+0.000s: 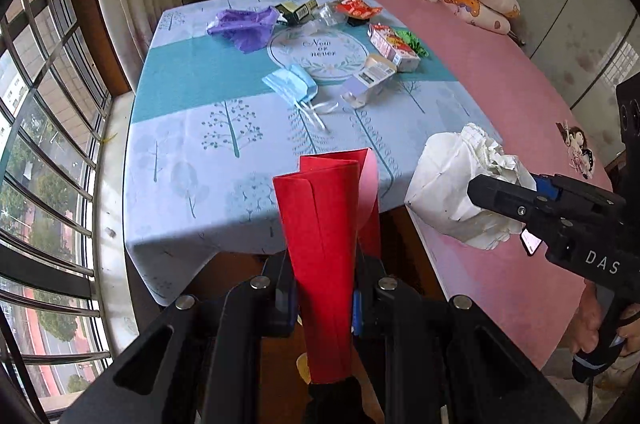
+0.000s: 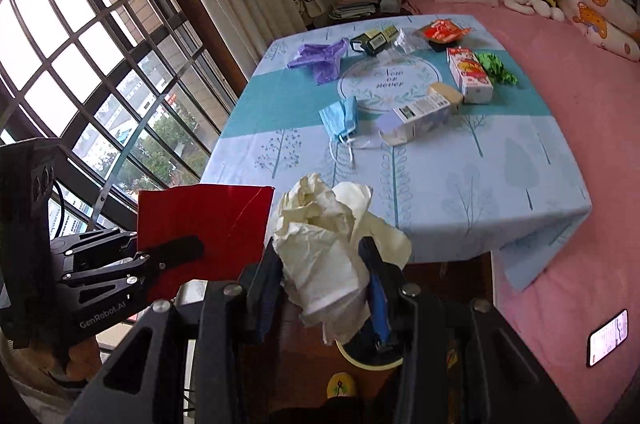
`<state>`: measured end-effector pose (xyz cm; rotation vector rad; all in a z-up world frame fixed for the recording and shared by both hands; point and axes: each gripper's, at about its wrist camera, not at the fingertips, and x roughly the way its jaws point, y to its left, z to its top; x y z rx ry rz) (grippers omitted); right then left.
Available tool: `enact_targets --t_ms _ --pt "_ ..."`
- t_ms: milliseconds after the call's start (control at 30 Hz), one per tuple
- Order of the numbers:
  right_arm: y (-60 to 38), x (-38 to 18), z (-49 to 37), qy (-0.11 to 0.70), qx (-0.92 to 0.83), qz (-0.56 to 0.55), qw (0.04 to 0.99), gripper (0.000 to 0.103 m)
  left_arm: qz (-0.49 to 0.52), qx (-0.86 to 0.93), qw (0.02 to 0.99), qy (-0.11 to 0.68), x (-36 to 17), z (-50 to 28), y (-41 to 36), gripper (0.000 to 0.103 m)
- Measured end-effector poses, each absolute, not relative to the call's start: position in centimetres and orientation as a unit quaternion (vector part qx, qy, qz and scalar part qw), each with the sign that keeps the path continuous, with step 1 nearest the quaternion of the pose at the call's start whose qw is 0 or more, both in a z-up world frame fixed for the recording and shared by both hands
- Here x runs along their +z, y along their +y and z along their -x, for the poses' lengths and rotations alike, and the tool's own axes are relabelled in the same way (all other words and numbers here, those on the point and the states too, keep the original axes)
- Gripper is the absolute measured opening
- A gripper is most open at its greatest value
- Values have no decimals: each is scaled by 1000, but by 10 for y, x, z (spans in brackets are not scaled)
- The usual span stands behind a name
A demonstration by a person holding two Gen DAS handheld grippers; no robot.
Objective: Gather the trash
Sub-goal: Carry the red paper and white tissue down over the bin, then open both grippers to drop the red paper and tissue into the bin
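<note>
My left gripper is shut on a folded red paper, held off the near edge of the table; it also shows in the right wrist view. My right gripper is shut on a crumpled white paper bag, seen in the left wrist view to the right of the red paper. More trash lies on the table: a blue face mask, a purple plastic bag, a lilac carton, a pink carton, a red wrapper and a green wrapper.
The table with a blue tree-print cloth stands against a pink bed with pillows and soft toys. A barred window is on the left. A phone lies on the bed. A round bin rim shows below the right gripper.
</note>
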<state>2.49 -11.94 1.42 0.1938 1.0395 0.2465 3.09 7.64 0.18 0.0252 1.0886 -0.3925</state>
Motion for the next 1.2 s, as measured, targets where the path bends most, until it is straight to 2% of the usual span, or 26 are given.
enact_targets --t_ms 267,667,833,900,967,1000,1067,1133,1200 --pt "-126 -81 -6 562 86 -119 814 38 -29 -188 790 583 -82 -22 53 17" --pt "-152 -279 3 624 27 -139 769 39 -47 -168 729 662 -278 -38 8 18" --pt "-156 -348 4 629 23 -143 764 39 -50 -164 729 663 -346 -49 -8 23" --pt "-157 -371 5 631 21 -145 762 39 -56 -161 732 660 -368 -50 -13 30" --pt "-159 -387 4 633 19 -150 760 39 -66 -160 734 657 -384 -51 -17 48" --pt "-160 -395 4 635 17 -152 758 39 -71 -157 736 655 -390 -52 -19 62" --pt "-162 -407 3 636 13 -158 755 39 -79 -152 738 653 -403 -48 -19 70" --pt "-164 -415 2 636 8 -165 754 40 -79 -148 735 657 -410 -50 -17 83" --pt "-165 -419 2 634 6 -170 754 41 -77 -141 739 655 -411 -51 -13 87"
